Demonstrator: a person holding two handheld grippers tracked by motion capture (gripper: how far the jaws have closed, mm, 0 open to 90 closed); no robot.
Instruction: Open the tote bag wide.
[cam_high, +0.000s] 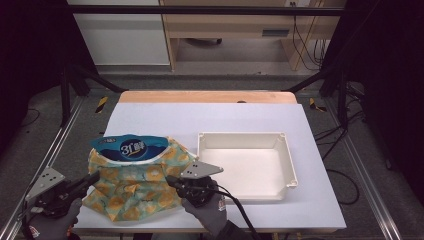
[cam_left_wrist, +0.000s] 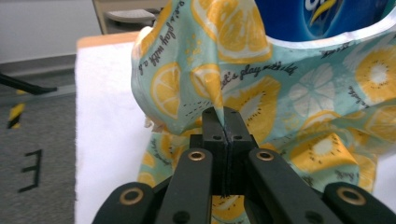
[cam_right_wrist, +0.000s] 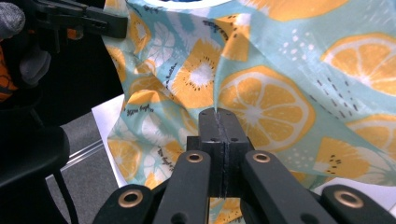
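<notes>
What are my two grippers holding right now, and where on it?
Both pinch the lemon-print cloth bag: left gripper on a fold at its left side, right gripper on a fold at its right side.

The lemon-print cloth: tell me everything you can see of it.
The lemon-print cloth is thin, pale teal fabric printed with orange citrus slices and dark script. It lies crumpled on the white table at the near left, beside the tray, partly wrapped around a blue package that pokes out at its far edge. The left gripper and right gripper each pinch a raised fold, jaws closed.
</notes>
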